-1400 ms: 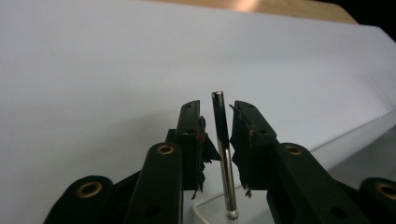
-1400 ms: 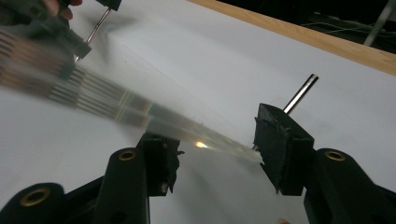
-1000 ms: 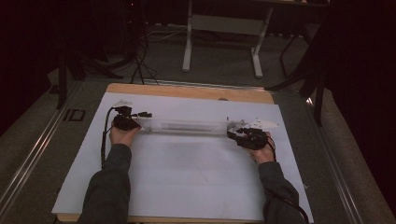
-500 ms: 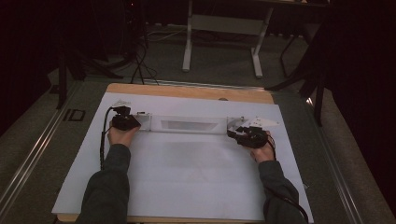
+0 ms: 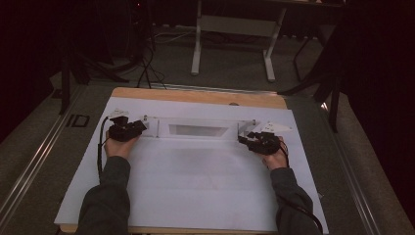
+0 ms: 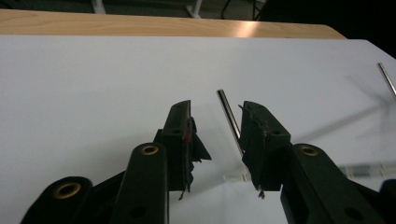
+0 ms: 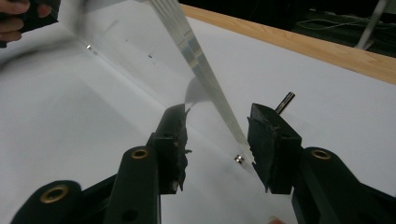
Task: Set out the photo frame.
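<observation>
Clear acrylic, flat and glossy, makes up the long panel (image 5: 198,129) that lies across the white sheet (image 5: 195,186) near the worktop's far edge, parallel to the bare strip of wooden worktop (image 5: 195,95) beyond it; thin metal pins (image 6: 229,116) stand up at its ends, and a small screw shows at one corner in the right gripper view. The sheet is matte and smooth and reaches almost to the worktop's left, right and near edges, with a wide bare stretch between the panel and the near edge where the person's sleeves come in. The left gripper (image 5: 128,129) sits at the panel's left end, close to the sheet's left edge; its jaws have just been opening and stand released, one pin rising between them beside the right pad, the left pad well off it. The right gripper (image 5: 255,141) sits at the panel's right end, jaws released too, with the panel's layered edge (image 7: 205,79) running between the black pads, touching neither that can be seen. Against the earlier high view, the panel lies farther toward the far edge and looks flatter on the sheet, both hands having followed it, and the left jaws stand wider
</observation>
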The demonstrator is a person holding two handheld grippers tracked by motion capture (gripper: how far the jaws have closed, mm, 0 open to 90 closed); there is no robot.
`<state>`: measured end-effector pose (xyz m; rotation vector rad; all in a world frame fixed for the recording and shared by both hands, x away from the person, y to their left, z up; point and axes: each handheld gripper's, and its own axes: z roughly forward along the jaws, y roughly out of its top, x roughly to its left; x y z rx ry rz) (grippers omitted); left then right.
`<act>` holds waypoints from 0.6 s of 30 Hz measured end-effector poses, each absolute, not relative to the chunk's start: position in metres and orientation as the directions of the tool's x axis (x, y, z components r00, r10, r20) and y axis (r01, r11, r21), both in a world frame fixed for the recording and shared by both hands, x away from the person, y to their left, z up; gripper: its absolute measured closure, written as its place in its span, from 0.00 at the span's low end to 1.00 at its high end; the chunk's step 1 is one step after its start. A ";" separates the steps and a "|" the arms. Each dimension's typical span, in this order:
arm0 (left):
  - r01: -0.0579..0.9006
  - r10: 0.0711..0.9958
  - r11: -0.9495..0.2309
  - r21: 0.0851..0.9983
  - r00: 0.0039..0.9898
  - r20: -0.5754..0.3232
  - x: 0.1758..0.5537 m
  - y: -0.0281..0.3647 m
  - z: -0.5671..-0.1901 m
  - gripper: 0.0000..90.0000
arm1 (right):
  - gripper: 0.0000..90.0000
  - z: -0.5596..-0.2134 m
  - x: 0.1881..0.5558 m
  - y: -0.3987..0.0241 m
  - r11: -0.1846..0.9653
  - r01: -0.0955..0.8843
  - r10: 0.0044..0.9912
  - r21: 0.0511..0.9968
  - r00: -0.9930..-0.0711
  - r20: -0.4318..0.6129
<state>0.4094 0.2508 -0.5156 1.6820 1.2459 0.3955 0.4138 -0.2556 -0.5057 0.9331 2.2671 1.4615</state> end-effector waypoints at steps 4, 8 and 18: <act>0.531 0.859 -0.009 0.847 0.437 -0.266 0.400 0.254 -0.517 0.69 | 0.63 -0.506 0.414 -0.256 0.276 0.364 0.654 0.889 -0.750 0.104; 0.518 0.852 -0.024 0.855 0.458 -0.253 0.393 0.257 -0.519 0.65 | 0.64 -0.505 0.415 -0.255 0.277 0.366 0.656 0.888 -0.747 0.104; 0.457 0.820 -0.104 0.883 0.541 -0.184 0.383 0.252 -0.517 0.59 | 0.64 -0.504 0.416 -0.255 0.276 0.371 0.658 0.887 -0.746 0.107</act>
